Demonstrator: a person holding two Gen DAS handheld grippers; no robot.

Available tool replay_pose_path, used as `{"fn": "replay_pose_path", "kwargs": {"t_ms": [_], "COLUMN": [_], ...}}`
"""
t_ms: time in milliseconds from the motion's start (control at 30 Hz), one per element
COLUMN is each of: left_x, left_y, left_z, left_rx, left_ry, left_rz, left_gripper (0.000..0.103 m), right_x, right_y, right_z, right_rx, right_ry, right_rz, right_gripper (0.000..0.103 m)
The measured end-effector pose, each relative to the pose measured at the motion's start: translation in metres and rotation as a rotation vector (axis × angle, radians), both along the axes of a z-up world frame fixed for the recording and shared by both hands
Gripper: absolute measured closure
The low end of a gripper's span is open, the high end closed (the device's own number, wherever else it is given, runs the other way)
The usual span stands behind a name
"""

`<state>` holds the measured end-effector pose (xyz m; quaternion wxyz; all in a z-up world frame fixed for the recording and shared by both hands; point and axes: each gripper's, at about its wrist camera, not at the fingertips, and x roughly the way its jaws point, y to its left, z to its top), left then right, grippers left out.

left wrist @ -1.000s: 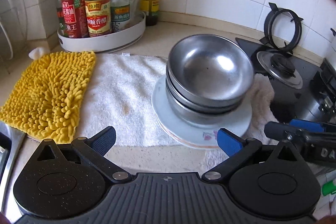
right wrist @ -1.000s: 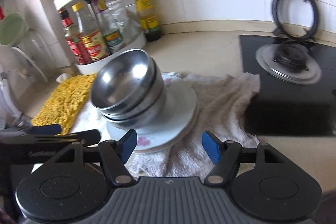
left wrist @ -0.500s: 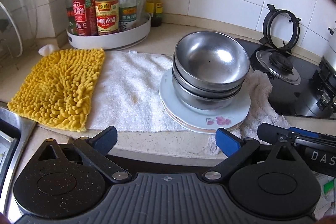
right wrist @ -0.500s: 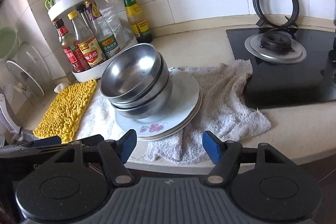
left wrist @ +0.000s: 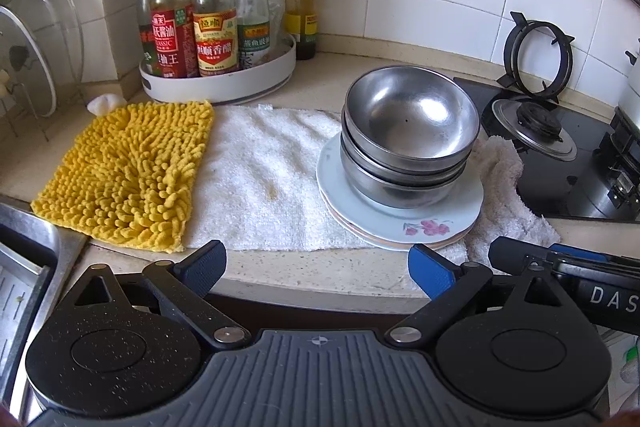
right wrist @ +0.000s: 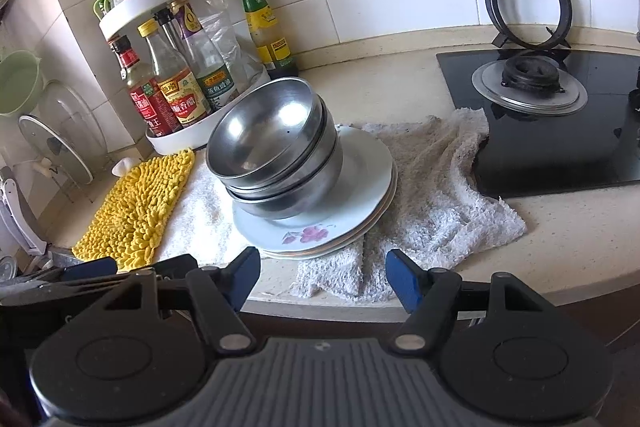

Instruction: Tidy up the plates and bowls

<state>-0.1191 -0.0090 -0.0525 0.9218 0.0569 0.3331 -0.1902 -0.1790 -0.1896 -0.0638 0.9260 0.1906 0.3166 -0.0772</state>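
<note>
Three nested steel bowls (left wrist: 408, 131) sit on a stack of white plates (left wrist: 404, 223) with a pink flower, on a white towel (left wrist: 260, 179). The right wrist view shows the bowls (right wrist: 272, 143) and the plates (right wrist: 360, 171) too. My left gripper (left wrist: 318, 267) is open and empty, held off the counter's front edge, short of the plates. My right gripper (right wrist: 322, 277) is open and empty, also in front of the counter edge, just before the plates.
A yellow chenille mat (left wrist: 124, 171) lies left of the towel. A white turntable rack of sauce bottles (left wrist: 216, 67) stands behind. A black gas hob (right wrist: 560, 115) is at the right, a sink edge (left wrist: 28, 247) at the left, pot lids on a rack (right wrist: 52, 147).
Both grippers have pulled back from the stack toward the counter's front edge. The bowls and plates have not moved.
</note>
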Motion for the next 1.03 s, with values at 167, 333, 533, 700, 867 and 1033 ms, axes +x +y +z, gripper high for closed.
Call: {"fn": "replay_pose_path", "kwargs": {"t_ms": [167, 333, 533, 700, 867, 1033], "left_x": [-0.003, -0.006, -0.006, -0.006, -0.005, -0.003], "left_y": [0.001, 0.001, 0.004, 0.007, 0.008, 0.012], "left_z": [0.004, 0.008, 0.009, 0.013, 0.016, 0.017], "left_rx": [0.014, 0.035, 0.036, 0.023, 0.02, -0.003], "left_ry": [-0.032, -0.064, -0.065, -0.076, -0.104, -0.134], "left_rz": [0.009, 0.02, 0.036, 0.038, 0.041, 0.04], "left_gripper": [0.003, 0.003, 0.003, 0.004, 0.001, 0.0], "right_x": [0.0, 0.001, 0.002, 0.003, 0.005, 0.008], "right_y": [0.001, 0.003, 0.005, 0.005, 0.006, 0.006], "right_z": [0.001, 0.003, 0.004, 0.006, 0.008, 0.01], "right_rx": [0.005, 0.001, 0.002, 0.006, 0.013, 0.017], "right_ry": [-0.009, -0.018, -0.035, -0.055, -0.072, -0.089], "right_rz": [0.009, 0.018, 0.037, 0.051, 0.06, 0.066], "right_gripper": [0.013, 0.013, 0.013, 0.013, 0.013, 0.013]}}
